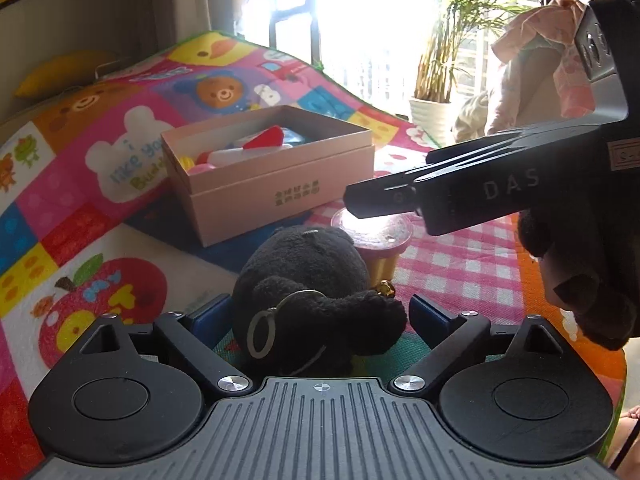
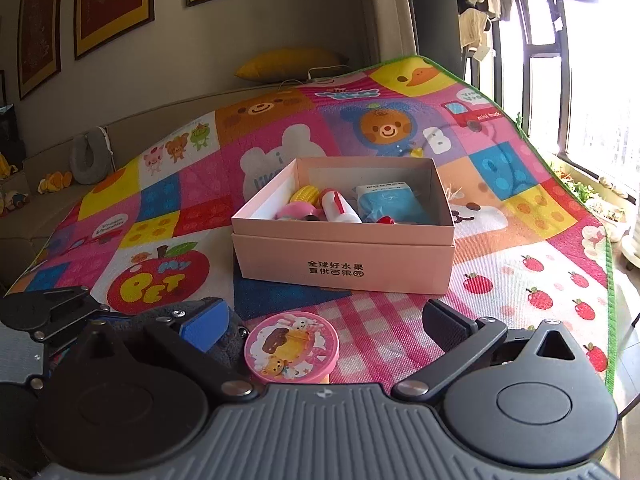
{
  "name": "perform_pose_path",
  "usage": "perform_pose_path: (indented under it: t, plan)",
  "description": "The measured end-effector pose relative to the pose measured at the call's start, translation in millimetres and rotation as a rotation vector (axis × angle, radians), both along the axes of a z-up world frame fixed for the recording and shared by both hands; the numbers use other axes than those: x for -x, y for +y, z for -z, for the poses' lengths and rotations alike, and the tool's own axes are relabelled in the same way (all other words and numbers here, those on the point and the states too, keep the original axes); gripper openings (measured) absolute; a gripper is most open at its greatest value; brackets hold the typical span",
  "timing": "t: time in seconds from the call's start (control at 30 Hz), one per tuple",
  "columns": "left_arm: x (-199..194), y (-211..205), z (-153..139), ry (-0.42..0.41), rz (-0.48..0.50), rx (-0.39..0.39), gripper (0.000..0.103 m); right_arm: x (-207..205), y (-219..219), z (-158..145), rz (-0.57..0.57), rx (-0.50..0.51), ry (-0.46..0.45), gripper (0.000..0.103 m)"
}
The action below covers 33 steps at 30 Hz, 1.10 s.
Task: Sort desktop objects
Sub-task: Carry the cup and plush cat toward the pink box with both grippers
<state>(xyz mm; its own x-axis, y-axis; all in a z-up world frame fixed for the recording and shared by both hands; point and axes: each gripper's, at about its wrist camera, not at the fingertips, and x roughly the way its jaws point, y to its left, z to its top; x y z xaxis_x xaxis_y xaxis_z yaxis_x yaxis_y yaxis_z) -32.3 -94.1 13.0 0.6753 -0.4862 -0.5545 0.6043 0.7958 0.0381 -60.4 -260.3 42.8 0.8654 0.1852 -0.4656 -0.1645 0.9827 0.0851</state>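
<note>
Nearest, the left gripper (image 1: pixel 318 314) spreads wide around a black plush toy (image 1: pixel 316 280) without touching it; the right gripper (image 2: pixel 328 320) gapes over a pink-lidded cup (image 2: pixel 291 347). Both things lie on the cartoon play mat (image 2: pixel 520 280). Beyond stands the pink box (image 2: pixel 344 258) of toys, then framed pictures (image 2: pixel 112 0) and a bright window (image 2: pixel 580 60).

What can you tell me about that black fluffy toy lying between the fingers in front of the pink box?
The black plush toy looks soft and fuzzy, a rounded body with a stubby limb reaching to one side. A metal key ring and a small gold bell hang from it. It lies on the colourful play mat, between the open blue-padded fingers of the left gripper, in front of the pink box and beside a pink-lidded cup.
</note>
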Motion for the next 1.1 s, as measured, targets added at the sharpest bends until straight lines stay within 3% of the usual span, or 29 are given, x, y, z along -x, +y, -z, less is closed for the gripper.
perform_pose_path:
  t: [0.03,0.17,0.4,0.53,0.73,0.8,0.83,1.1]
  plan:
    - [-2.1,0.5,-0.1,-0.002,-0.012,0.002,0.078,3.7,-2.8,-1.9,0.001,0.005,-0.010,0.103]
    - [-7.3,6.1,-1.7,0.010,-0.020,0.021,0.073,13.5,-12.1,-1.0,0.023,0.031,-0.006,0.103]
    - [1.4,25.0,-11.6,-0.070,-0.039,-0.088,0.072,13.4,-2.7,12.6,-0.001,0.061,0.032,0.103]
    - [2.3,38.8,-9.6,-0.043,-0.071,-0.092,0.073,6.8,14.2,18.3,-0.023,0.103,0.030,0.102]
    - [1.6,39.4,-6.6,-0.030,-0.080,-0.066,0.077,-14.4,29.1,30.9,-0.043,0.147,0.101,0.072]
    - [0.7,39.2,-7.1,-0.027,-0.080,-0.059,0.078,-16.4,28.8,30.6,-0.039,0.143,0.106,0.066]
    - [0.4,38.8,-7.1,-0.026,-0.081,-0.058,0.079,-16.6,28.3,29.5,-0.040,0.139,0.106,0.058]
    - [-3.2,36.6,-9.1,-0.006,-0.106,-0.038,0.080,-6.3,28.6,19.2,-0.045,0.145,0.107,0.055]
